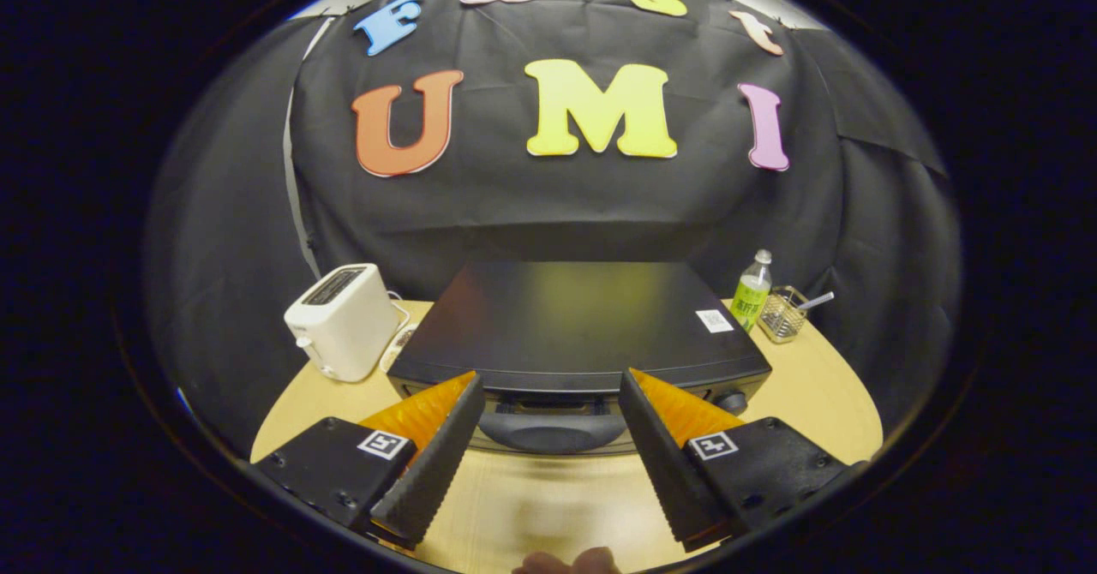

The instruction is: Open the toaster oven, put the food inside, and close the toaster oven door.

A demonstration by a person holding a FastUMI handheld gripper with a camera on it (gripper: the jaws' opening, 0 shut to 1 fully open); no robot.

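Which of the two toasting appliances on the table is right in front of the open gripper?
The black toaster oven, whose door handle sits between the fingers of the open gripper. The white slot toaster stands off to its side.

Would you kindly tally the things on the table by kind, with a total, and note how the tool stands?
Toaster oven: 1
White toaster: 1
Green-labelled bottle: 1
Wire basket: 1
Total: 4
The tool is open, its fingers either side of the oven door's handle, not touching it.
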